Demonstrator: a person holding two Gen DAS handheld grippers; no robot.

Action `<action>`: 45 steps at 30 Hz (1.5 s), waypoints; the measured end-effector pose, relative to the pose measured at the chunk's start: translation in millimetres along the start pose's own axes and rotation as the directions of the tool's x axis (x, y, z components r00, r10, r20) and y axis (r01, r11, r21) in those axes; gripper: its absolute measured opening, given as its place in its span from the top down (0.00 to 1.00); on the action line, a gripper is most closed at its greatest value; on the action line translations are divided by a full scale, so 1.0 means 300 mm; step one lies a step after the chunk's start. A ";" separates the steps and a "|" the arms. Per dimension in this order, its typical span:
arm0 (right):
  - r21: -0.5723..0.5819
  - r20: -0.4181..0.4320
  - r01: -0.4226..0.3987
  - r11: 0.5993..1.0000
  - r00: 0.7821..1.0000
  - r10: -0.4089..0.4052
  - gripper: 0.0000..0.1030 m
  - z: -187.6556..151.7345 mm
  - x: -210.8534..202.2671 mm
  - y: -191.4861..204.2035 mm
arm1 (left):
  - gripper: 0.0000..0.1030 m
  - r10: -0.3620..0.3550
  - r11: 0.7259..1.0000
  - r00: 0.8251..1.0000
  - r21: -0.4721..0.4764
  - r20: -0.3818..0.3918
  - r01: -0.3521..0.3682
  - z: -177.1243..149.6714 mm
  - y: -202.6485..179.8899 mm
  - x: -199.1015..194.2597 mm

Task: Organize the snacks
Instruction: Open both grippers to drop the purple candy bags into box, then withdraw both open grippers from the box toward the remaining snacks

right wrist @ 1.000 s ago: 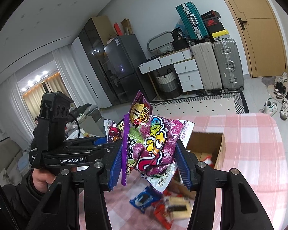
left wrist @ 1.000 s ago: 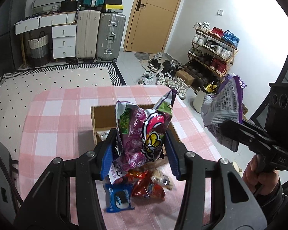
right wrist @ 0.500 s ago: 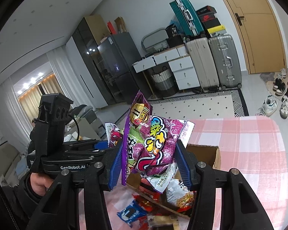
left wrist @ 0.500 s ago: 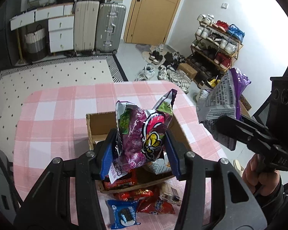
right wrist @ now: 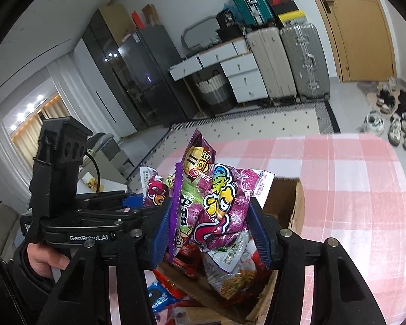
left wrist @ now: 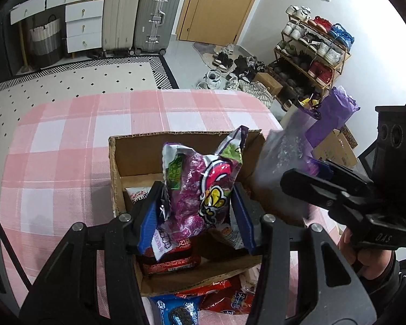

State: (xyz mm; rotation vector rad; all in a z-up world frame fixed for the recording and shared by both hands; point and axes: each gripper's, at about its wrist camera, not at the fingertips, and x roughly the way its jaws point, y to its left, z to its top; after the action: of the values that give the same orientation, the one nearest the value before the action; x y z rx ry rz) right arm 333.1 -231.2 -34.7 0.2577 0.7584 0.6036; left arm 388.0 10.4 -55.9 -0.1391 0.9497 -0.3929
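My left gripper (left wrist: 196,214) is shut on a purple snack bag (left wrist: 200,189) and holds it above the open cardboard box (left wrist: 116,168) on the pink checked table. My right gripper (right wrist: 212,230) is shut on a second purple snack bag (right wrist: 216,205), also over the box (right wrist: 297,205). That bag shows blurred at the right of the left wrist view (left wrist: 292,151). The box holds a red packet (left wrist: 170,262) and a white noodle packet (right wrist: 230,265). A blue cookie pack (left wrist: 176,311) and red packets (left wrist: 227,298) lie on the table in front of the box.
The pink checked tablecloth (left wrist: 67,149) spreads left of and behind the box. Beyond the table are a shoe rack (left wrist: 311,54), suitcases (left wrist: 157,16) and a white drawer unit (left wrist: 81,27). The left gripper's body (right wrist: 65,189) is close on the right gripper's left.
Both grippers have moved forward and down over the box with their bags. The right bag is swinging towards the box and is blurred. The loose snacks now lie nearer the lower edge.
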 end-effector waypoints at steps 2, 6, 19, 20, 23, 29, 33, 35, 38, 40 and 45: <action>0.001 -0.003 0.010 1.000 1.000 -0.010 0.36 0.000 0.010 -0.012 | 0.35 0.016 1.000 1.000 -0.019 -0.008 -0.016 -0.004 0.012 0.015; 0.017 0.037 0.012 1.000 0.999 -0.013 0.27 -0.001 -0.030 -0.020 | 0.22 0.026 0.999 1.000 -0.033 0.005 -0.026 -0.008 0.031 0.010; -0.030 0.129 0.057 0.998 0.990 -0.053 0.15 -0.035 -0.232 0.083 | 0.21 0.085 0.996 0.994 -0.002 0.074 -0.085 -0.110 -0.054 -0.169; -0.043 0.132 0.074 0.996 0.989 -0.067 0.15 -0.046 -0.245 0.100 | 0.21 0.086 0.996 0.993 -0.003 0.082 -0.087 -0.121 -0.060 -0.186; -0.051 0.142 0.063 0.997 0.988 -0.055 0.15 -0.074 -0.280 0.127 | 0.20 0.086 0.996 0.991 0.004 0.100 -0.087 -0.153 -0.082 -0.239; -0.051 0.182 0.071 0.996 0.981 -0.060 0.10 -0.141 -0.363 0.178 | 0.17 0.099 0.994 0.984 0.021 0.148 -0.103 -0.231 -0.133 -0.354; -0.070 0.201 0.085 0.994 0.977 -0.069 0.08 -0.191 -0.420 0.222 | 0.15 0.114 0.993 0.979 0.018 0.169 -0.118 -0.278 -0.156 -0.412; -0.074 0.212 0.090 0.993 0.975 -0.072 0.07 -0.214 -0.445 0.241 | 0.15 0.116 0.992 0.977 0.019 0.179 -0.121 -0.303 -0.166 -0.439; -0.079 0.220 0.090 0.993 0.973 -0.071 0.07 -0.249 -0.475 0.259 | 0.14 0.101 0.993 0.976 0.035 0.193 -0.109 -0.338 -0.186 -0.475; -0.084 0.221 0.083 0.993 0.973 -0.063 0.06 -0.277 -0.493 0.275 | 0.10 0.048 0.997 0.977 0.055 0.206 -0.061 -0.365 -0.198 -0.502; -0.086 0.227 0.084 0.993 0.972 -0.063 0.06 -0.338 -0.521 0.309 | 0.01 0.031 0.996 0.964 0.068 0.265 -0.050 -0.441 -0.232 -0.576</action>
State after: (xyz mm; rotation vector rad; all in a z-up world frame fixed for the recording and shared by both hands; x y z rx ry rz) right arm 133.7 -249.5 21.7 0.2052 0.5173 0.5286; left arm 172.4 20.5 19.2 -0.1013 0.6733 -0.3609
